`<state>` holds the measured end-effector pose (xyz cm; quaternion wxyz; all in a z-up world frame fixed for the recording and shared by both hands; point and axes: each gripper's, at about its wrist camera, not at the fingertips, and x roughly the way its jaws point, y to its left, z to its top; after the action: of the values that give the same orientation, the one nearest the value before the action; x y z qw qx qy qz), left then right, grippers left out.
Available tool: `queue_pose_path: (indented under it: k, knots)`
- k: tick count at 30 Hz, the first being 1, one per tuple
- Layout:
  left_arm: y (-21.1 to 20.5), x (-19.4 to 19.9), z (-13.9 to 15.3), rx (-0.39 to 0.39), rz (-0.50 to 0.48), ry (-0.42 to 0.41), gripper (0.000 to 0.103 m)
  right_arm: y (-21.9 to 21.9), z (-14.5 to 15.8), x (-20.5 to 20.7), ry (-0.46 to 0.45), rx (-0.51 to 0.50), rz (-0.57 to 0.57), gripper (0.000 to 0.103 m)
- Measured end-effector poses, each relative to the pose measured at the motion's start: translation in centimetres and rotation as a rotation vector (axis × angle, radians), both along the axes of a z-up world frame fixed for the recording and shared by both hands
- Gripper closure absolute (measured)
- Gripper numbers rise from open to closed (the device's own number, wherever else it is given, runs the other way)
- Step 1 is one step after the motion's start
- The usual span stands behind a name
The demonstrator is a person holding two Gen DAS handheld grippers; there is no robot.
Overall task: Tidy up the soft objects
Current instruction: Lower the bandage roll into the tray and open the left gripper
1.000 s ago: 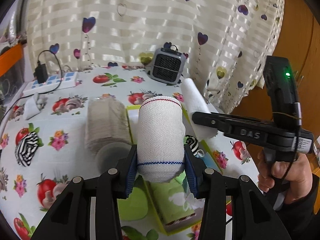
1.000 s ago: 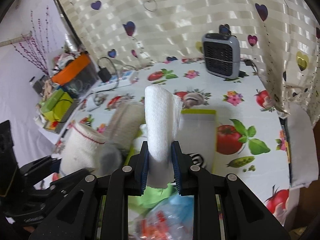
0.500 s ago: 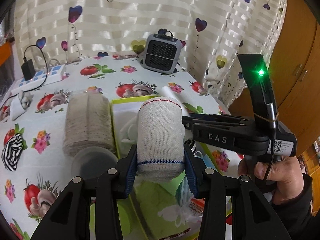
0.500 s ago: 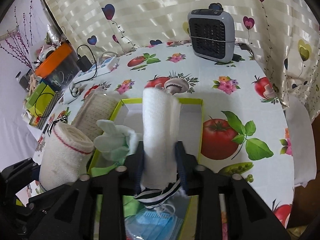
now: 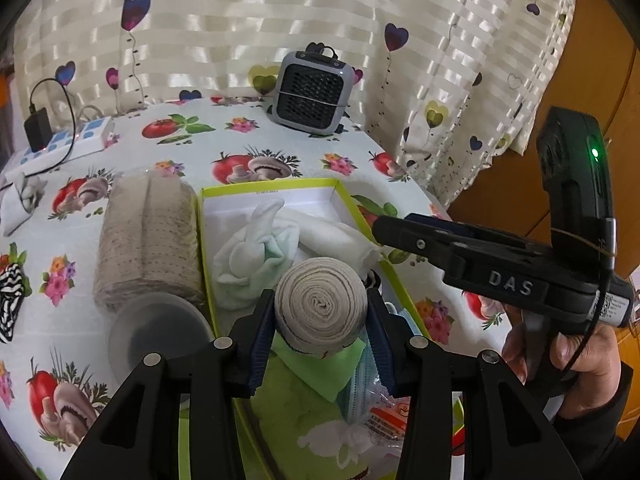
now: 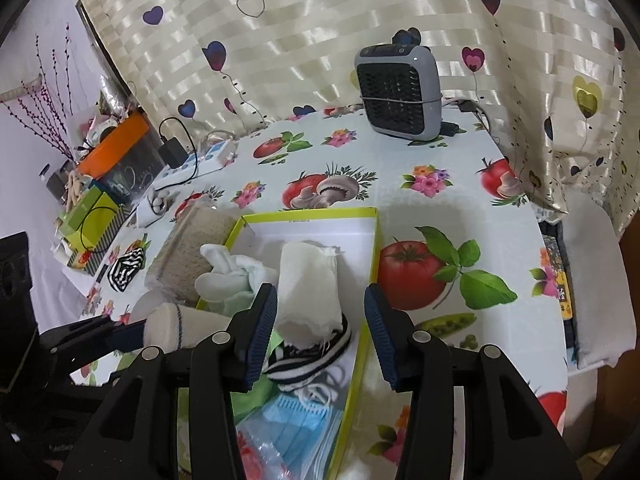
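Observation:
My left gripper [image 5: 320, 330] is shut on a beige rolled bandage [image 5: 321, 307], held end-on over the near part of a yellow-rimmed box [image 5: 276, 188]. My right gripper [image 6: 320, 334] is open over the same box [image 6: 308, 213]; a white gauze roll [image 6: 309, 288] lies free between its jaws, resting on a striped sock [image 6: 308, 360]. A pale green cloth [image 5: 250, 256] lies in the box. The right gripper also shows in the left wrist view [image 5: 382, 227], and the bandage in the right wrist view [image 6: 168, 326].
A big tan roll in clear wrap [image 5: 148, 240] lies left of the box, a striped sock [image 5: 10, 300] farther left. A grey fan heater [image 5: 312, 92] and a power strip [image 5: 64, 146] stand at the back. Blue masks [image 6: 288, 420] fill the box's near end.
My right gripper opened and let the white gauze roll drop into the box. My left gripper tipped the bandage forward and lower over the box.

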<state>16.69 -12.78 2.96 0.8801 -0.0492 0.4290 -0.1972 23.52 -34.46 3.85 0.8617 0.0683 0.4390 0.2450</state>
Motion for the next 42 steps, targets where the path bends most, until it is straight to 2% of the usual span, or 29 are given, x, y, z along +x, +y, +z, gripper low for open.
queue_pose_path:
  k: [8,11,15,33,42]
  knots:
    - [0.4,-0.8,1.4,-0.051,-0.008,-0.054,0.061,-0.4,0.8,-1.4,-0.013,0.026,-0.004,0.056]
    - [-0.1,-0.4,1.7,-0.030,-0.010,-0.084,0.061,-0.4,0.9,-1.6,-0.013,0.028,-0.007,0.056]
    - [-0.6,0.4,0.4,0.005,-0.027,-0.021,0.061,-0.7,1.3,-2.0,-0.022,0.036,-0.011,0.056]
    - [-0.7,-5.6,0.4,-0.008,-0.150,-0.033,0.058,-1.7,0.9,-5.7,-0.021,0.067,-0.017,0.056]
    - [1.1,-7.2,1.5,-0.039,-0.098,-0.057,0.058,-1.0,1.9,-7.9,-0.050,0.047,-0.005,0.056]
